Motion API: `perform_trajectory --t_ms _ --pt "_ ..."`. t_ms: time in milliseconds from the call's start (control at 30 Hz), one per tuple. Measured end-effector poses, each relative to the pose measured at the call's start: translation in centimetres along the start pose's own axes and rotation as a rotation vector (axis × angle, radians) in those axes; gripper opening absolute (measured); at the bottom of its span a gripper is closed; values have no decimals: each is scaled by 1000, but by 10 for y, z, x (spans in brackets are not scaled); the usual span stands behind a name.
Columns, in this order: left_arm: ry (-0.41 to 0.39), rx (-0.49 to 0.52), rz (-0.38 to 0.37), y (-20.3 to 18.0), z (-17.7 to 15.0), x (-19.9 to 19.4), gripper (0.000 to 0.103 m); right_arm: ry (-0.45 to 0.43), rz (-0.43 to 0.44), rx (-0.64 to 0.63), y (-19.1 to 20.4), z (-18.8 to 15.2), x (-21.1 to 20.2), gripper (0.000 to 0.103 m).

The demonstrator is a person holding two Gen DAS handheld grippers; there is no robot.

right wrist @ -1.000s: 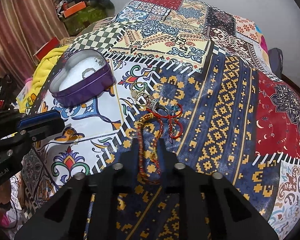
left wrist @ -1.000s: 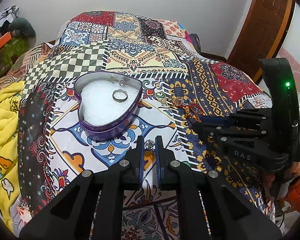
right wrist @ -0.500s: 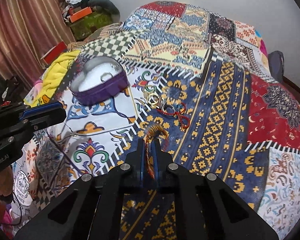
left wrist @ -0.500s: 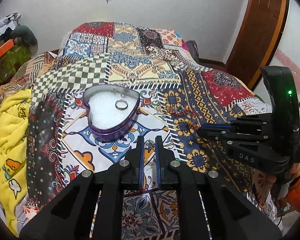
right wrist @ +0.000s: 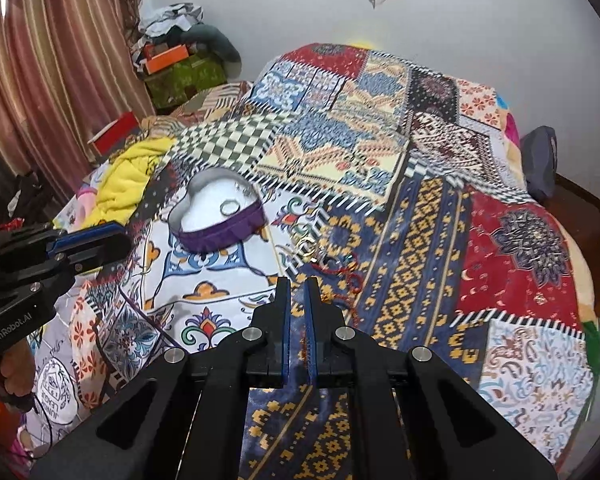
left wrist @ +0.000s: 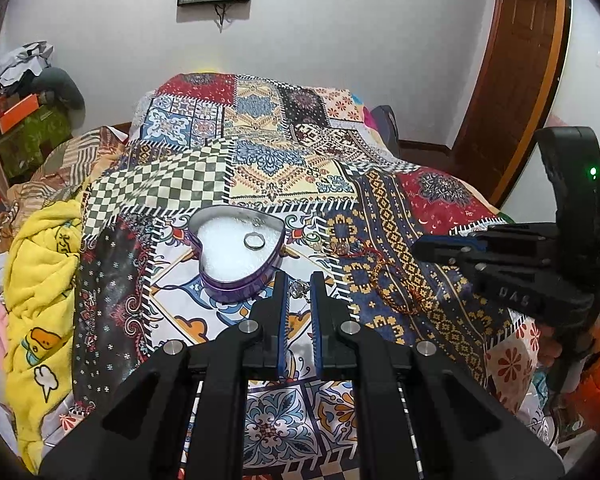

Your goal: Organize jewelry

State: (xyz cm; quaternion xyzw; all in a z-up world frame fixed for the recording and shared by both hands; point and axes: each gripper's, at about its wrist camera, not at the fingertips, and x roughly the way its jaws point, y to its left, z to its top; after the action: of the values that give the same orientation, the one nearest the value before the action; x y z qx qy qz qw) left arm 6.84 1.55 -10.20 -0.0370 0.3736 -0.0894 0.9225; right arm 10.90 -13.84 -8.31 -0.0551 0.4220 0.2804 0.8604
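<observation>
Where the patchwork quilt [left wrist: 292, 168] spreads over the bed, a purple heart-shaped tin [left wrist: 236, 256] lined in white holds a silver ring [left wrist: 255, 240]. The left gripper [left wrist: 299, 286] hovers above the quilt, pinching a small silver pendant [left wrist: 299, 287]. The right gripper [right wrist: 297, 292] is nearly closed, empty, near the beaded bracelets [right wrist: 340, 276].

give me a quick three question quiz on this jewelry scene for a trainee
1. True or false: the silver ring lies inside the purple heart-shaped metal tin.
2. The tin's lining is: A white padding, B red cloth, C bare metal?
3. Which gripper has a small silver trinket between its fingers?
Key: 1 true; 2 A; 3 the left gripper.
</observation>
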Motion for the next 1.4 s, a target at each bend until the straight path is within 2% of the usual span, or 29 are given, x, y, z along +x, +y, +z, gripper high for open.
perform_trajectory --t_ms 133,233,267,333,367,400,667,833,933,1000,1033,1233,1400 --pt "-13 -5 2 2 1 -4 9 -8 -4 -1 -3 5 -7 6" --pt "-11 -16 1 5 1 -4 9 37 -5 15 -6 3 1 6" --pt "-10 -17 2 5 1 -3 9 59 -10 19 -7 1 6 9" --pt "-4 -20 1 6 0 -2 9 108 0 33 -10 -4 19 26" --pt "-1 -20 0 7 -1 -1 9 130 -2 47 -11 -7 27 44" --pt "3 -19 2 7 -2 0 9 136 -7 56 -14 -11 31 53" --pt "28 -22 6 12 -6 9 9 215 -36 81 -22 -26 71 53" --pt "35 -28 2 13 -6 13 9 197 -27 115 -28 -27 75 52" --pt "40 -27 -2 13 -7 16 9 185 -41 126 -32 -26 74 33" --pt "44 -27 -5 12 -7 18 9 185 -29 128 -36 -25 73 13" --pt "46 -26 -5 11 -8 18 9 186 -27 132 -38 -24 73 10" --pt "39 -27 -5 9 -6 16 9 179 -16 131 -37 -25 67 7" --pt "19 -30 2 12 -2 7 9 135 -3 109 -26 -17 52 7"
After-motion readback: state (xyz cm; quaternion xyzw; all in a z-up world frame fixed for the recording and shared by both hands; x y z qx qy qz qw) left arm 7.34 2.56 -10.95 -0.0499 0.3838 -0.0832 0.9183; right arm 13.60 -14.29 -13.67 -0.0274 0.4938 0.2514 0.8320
